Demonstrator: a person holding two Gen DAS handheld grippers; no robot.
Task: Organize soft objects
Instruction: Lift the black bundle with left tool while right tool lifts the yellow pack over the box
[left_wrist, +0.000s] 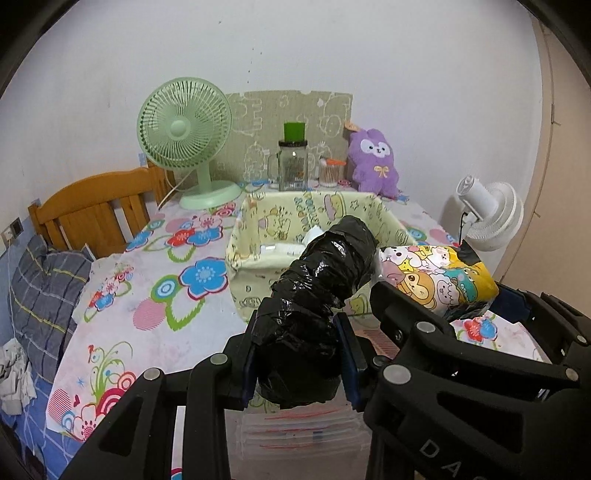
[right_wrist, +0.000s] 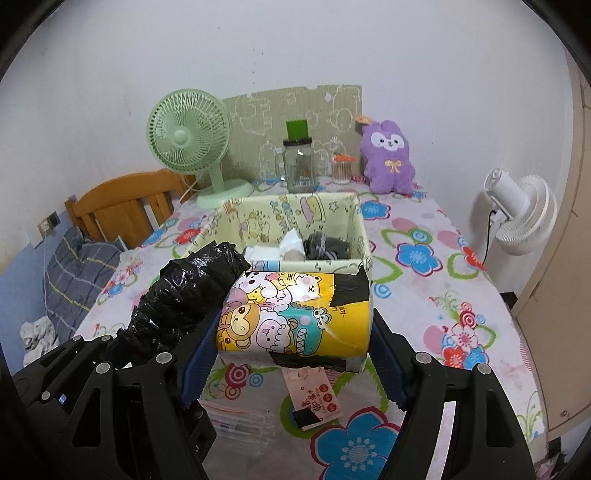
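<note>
My left gripper is shut on a long roll wrapped in black plastic, which sticks out ahead above the table. That black roll also shows at the left of the right wrist view. My right gripper is shut on a yellow cartoon-print pack, held crosswise between the blue pads. The same pack appears at the right in the left wrist view. Just beyond both stands the pale yellow fabric bin, holding white and dark soft items. The bin lies behind the black roll.
A flowered cloth covers the table. At the back stand a green fan, a glass jar, a swab pot and a purple plush. A white fan is right, a wooden headboard left. Flat plastic bags lie below.
</note>
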